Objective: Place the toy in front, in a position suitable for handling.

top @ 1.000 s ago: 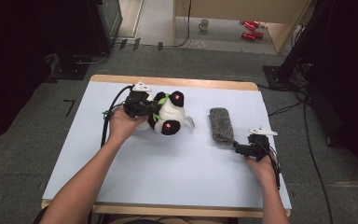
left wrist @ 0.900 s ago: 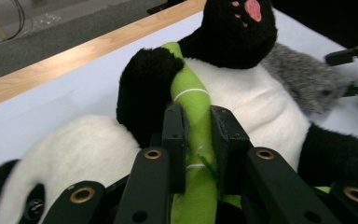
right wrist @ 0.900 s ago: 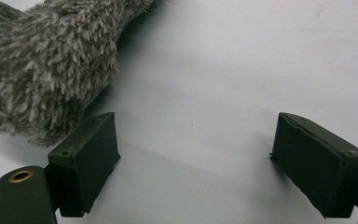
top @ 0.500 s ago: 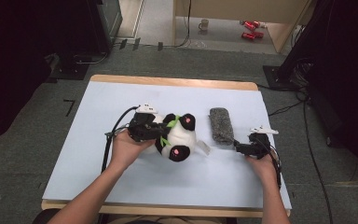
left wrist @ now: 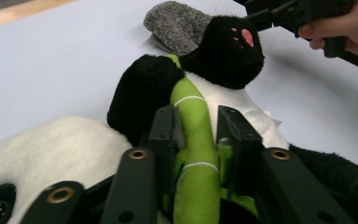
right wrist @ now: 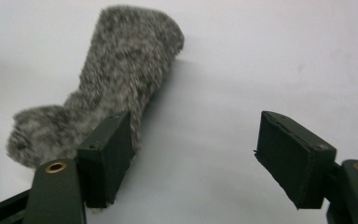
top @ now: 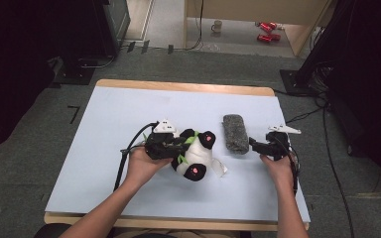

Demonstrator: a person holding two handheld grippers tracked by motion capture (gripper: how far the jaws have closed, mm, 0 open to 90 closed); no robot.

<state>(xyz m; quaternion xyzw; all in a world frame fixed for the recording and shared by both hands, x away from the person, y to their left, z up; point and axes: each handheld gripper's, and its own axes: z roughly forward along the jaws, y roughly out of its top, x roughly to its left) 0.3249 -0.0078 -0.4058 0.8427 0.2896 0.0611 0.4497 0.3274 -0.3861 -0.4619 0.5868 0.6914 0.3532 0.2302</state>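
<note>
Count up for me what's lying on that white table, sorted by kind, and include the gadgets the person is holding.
Panda soft toy: 1
Grey fuzzy sock: 1
Hand-held grippers: 2, the left gripper and the right gripper
Total: 4

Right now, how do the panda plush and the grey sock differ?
The panda plush is black and white with a green bamboo stalk; the grey sock is plain mottled grey. The panda plush is bulky and rounded; the grey sock lies flat and long. The left gripper straddles the panda's stalk; the right gripper stands open beside the sock. Both are soft and lie on the table.
</note>
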